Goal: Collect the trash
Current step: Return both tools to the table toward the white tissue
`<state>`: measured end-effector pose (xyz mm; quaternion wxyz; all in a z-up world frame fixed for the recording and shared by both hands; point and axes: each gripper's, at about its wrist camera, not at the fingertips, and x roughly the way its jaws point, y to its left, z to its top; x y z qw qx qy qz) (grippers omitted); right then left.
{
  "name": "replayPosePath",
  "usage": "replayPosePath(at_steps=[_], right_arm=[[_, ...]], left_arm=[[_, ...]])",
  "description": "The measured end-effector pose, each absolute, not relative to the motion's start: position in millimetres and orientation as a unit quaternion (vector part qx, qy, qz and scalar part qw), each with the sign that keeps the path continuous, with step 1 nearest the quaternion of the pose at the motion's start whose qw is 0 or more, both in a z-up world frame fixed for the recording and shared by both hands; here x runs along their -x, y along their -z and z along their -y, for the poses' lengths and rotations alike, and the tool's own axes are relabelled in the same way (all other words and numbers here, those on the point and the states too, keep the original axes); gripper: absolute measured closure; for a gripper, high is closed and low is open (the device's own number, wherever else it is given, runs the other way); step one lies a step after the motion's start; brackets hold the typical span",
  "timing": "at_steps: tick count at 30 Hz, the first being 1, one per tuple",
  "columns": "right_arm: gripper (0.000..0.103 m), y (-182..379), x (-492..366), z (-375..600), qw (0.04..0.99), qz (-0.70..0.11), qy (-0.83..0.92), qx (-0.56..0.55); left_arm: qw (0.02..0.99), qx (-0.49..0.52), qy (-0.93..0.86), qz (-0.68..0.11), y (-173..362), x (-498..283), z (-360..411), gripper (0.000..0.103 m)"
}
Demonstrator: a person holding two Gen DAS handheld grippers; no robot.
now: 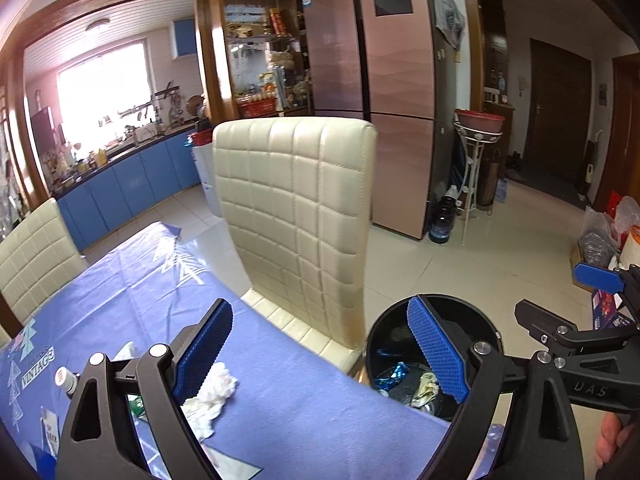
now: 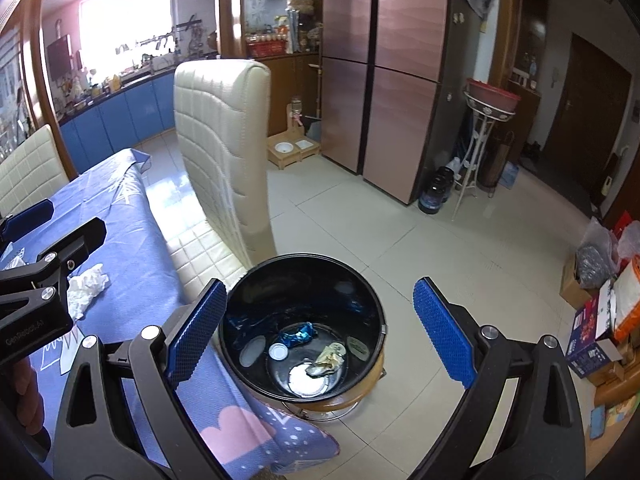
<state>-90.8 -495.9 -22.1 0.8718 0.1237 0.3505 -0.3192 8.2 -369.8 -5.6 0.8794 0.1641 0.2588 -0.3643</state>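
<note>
A crumpled white tissue (image 1: 210, 398) lies on the blue tablecloth (image 1: 288, 392), just by my left gripper's left finger; it also shows in the right wrist view (image 2: 86, 286). My left gripper (image 1: 320, 354) is open and empty above the table's edge. A black bin (image 2: 304, 324) stands on the floor beside the table and holds a blue wrapper (image 2: 298, 336), a crumpled yellowish wrapper (image 2: 330, 358) and a small white cap (image 2: 278, 351). My right gripper (image 2: 320, 330) is open and empty right above the bin. The bin also shows in the left wrist view (image 1: 404, 360).
A cream quilted chair (image 1: 296, 216) stands against the table next to the bin. A small white bottle (image 1: 66, 380) and packets lie on the table at left. Boxes and bags (image 2: 604, 308) sit on the floor at right. A pink fridge (image 2: 384, 60) stands behind.
</note>
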Motion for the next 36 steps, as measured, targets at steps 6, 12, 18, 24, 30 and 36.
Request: replayPosePath(at_steps=[6, 12, 18, 24, 30, 36], right_arm=[[0.009, 21.8, 58.8, 474.3, 0.887, -0.355, 0.275, -0.108], [0.009, 18.9, 28.5, 446.3, 0.900, -0.358, 0.230, -0.093], [0.009, 18.5, 6.2, 420.7, 0.910, -0.361, 0.190, -0.082], [0.009, 24.0, -12.3, 395.1, 0.916, -0.366, 0.150, -0.070], [0.009, 31.7, -33.8, 367.2, 0.919, -0.375, 0.110, -0.057], [0.009, 41.5, -55.8, 340.0, 0.918, -0.388, 0.071, -0.043]], left_arm=[[0.897, -0.154, 0.317, -0.267, 3.7, -26.8, 335.0, 0.016], [0.910, -0.143, 0.272, -0.277, 3.9, -41.4, 298.7, 0.016], [0.922, -0.132, 0.229, -0.283, 2.8, -51.3, 263.5, 0.016], [0.930, -0.121, 0.187, -0.293, 5.9, -55.7, 230.3, 0.016], [0.934, -0.111, 0.148, -0.306, 14.1, -60.0, 201.0, 0.016], [0.935, -0.099, 0.110, -0.321, 25.4, -67.4, 172.1, 0.016]])
